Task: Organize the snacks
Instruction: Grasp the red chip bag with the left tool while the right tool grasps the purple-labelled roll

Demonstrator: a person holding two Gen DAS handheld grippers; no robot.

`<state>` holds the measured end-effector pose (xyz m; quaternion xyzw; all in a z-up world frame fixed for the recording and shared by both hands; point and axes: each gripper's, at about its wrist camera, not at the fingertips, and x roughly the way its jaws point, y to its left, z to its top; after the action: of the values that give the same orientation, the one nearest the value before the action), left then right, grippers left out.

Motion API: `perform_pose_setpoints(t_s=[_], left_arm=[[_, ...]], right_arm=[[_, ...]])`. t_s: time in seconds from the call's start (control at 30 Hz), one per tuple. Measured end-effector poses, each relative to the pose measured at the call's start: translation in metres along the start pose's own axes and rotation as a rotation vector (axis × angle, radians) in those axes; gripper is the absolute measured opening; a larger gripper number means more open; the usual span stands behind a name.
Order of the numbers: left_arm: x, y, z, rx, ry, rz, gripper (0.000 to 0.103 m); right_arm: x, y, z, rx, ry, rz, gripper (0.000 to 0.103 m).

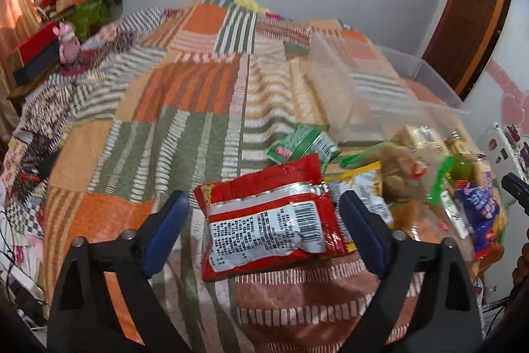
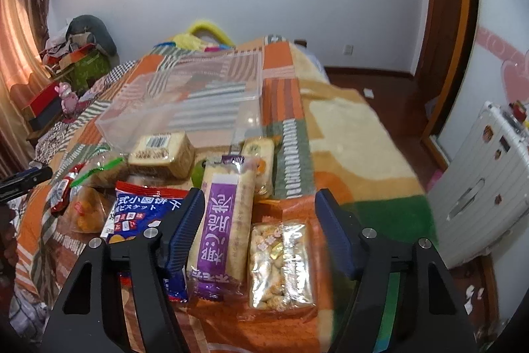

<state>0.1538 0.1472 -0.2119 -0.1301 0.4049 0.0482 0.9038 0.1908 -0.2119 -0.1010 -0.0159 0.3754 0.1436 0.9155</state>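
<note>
In the left wrist view, a red snack packet (image 1: 271,220) lies label-up on the patchwork blanket (image 1: 185,95). My left gripper (image 1: 264,199) is open and straddles it, with a gap at the left pad. Behind the packet lie a green packet (image 1: 302,146) and a heap of mixed snacks (image 1: 413,174). My right gripper (image 2: 259,196) is open over a long purple-labelled packet (image 2: 221,220) and a clear pack of small puffs (image 2: 281,267). A blue biscuit bag (image 2: 142,210) lies left of its left finger. A wrapped bread block (image 2: 162,154) lies further back.
An empty clear plastic bin (image 2: 132,128) sits on the bed behind the snacks, its wall (image 1: 334,95) in the left wrist view too. A white suitcase (image 2: 489,187) stands on the floor at the right. Boxes and a pink toy (image 2: 67,98) crowd the far left.
</note>
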Motion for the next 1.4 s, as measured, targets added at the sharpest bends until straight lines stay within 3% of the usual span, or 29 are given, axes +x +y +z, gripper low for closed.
perform_pose_setpoints(t_s=[0.13,0.4,0.57,0.67,0.8,1.07,1.4], left_arm=[[0.023,0.002,-0.001,-0.015,0.067,-0.024,0.096],[0.057,0.007,-0.004,0.007,0.132,0.008,0.102],[0.061,0.008,-0.007,0.010,0.111,0.013,0.101],[0.058,0.006,-0.009,0.035,0.102,0.019,0.093],[0.050,0.000,-0.010,0.068,0.097,0.023,0.078],[0.016,-0.006,0.000,0.092,0.039,0.061,0.076],[-0.034,-0.035,0.040,0.118,-0.095,0.020,0.077]], right_arm=[[0.009,0.002,-0.002,0.002,0.034,0.031,0.064],[0.026,0.010,-0.005,-0.016,0.087,0.051,0.063],[0.034,0.016,-0.002,-0.042,0.104,0.037,0.062],[0.038,0.015,-0.003,-0.032,0.120,0.074,0.046],[0.036,0.014,-0.004,-0.015,0.114,0.081,0.045],[0.020,0.015,0.004,-0.019,0.061,0.070,0.044],[0.004,0.017,0.036,-0.029,-0.054,0.086,0.043]])
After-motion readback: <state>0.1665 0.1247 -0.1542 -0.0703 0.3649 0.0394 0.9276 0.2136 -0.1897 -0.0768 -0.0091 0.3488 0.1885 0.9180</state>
